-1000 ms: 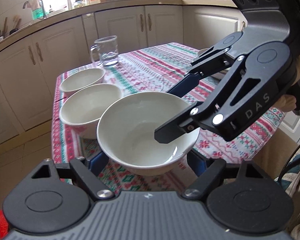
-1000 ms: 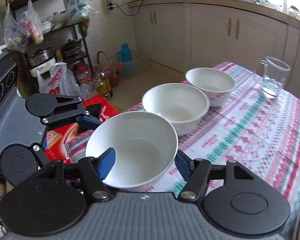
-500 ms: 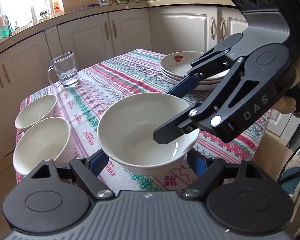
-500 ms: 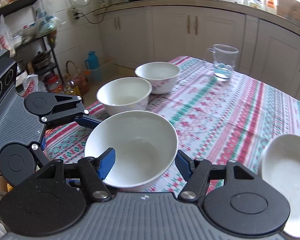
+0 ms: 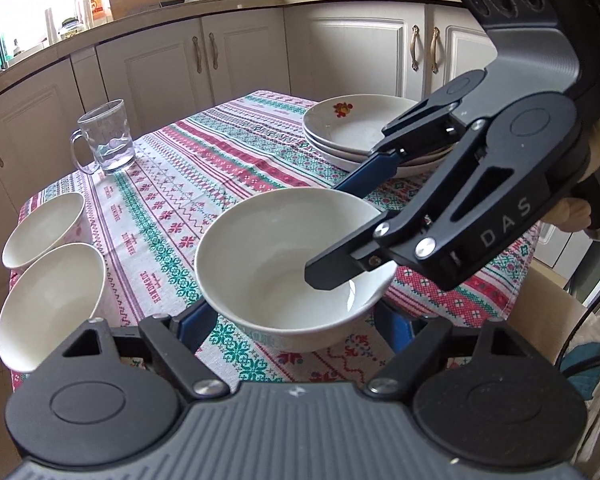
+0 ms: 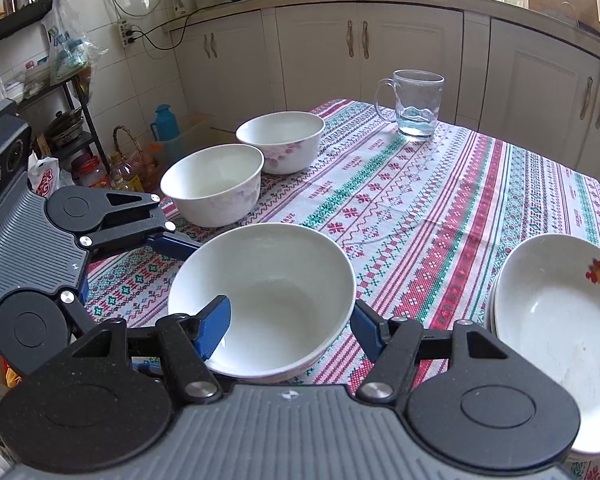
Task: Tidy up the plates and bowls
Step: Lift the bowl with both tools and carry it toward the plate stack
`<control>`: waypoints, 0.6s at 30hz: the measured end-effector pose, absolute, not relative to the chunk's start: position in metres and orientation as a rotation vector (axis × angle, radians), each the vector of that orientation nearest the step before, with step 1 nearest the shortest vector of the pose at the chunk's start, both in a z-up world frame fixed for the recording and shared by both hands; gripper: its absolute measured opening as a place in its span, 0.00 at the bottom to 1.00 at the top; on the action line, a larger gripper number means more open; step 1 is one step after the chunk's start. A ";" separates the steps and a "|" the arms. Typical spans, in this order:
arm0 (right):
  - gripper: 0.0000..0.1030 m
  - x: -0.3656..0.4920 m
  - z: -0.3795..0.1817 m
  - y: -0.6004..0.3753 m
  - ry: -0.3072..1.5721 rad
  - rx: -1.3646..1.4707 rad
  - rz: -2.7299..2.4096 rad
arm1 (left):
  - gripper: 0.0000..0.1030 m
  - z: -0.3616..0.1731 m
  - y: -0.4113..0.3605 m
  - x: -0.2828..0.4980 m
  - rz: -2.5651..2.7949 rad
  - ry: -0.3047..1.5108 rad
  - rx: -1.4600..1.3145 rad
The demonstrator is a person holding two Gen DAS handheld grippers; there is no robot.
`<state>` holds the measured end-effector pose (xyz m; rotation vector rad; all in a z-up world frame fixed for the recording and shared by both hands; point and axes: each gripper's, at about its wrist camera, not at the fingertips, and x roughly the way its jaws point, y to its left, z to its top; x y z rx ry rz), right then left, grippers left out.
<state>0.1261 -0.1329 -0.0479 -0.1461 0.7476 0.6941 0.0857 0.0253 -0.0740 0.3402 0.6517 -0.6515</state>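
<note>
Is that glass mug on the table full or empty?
Nearly empty: the glass mug stands upright on the tablecloth with only a shallow layer of clear liquid at its bottom.

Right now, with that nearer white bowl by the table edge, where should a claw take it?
By the rim. The nearer white bowl sits upright and open, its wall too wide to span, so drop one finger inside, one outside, from the table-edge side; the floral bowl crowds its far side.

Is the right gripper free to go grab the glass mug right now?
Probably not: the right gripper is shut on the bowl, which the left gripper holds too. The glass mug stands unobstructed across the table.
</note>
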 end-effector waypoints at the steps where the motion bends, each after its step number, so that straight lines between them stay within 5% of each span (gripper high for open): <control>1: 0.69 0.127 -0.048 -0.134 0.750 -0.143 0.694 | 0.82 -0.074 0.025 0.086 -0.653 0.653 0.337; 14: 0.70 0.127 -0.050 -0.137 0.764 -0.140 0.673 | 0.83 -0.079 0.021 0.089 -0.662 0.662 0.328; 18: 0.83 0.127 -0.051 -0.136 0.760 -0.128 0.696 | 0.93 -0.078 0.021 0.085 -0.658 0.639 0.330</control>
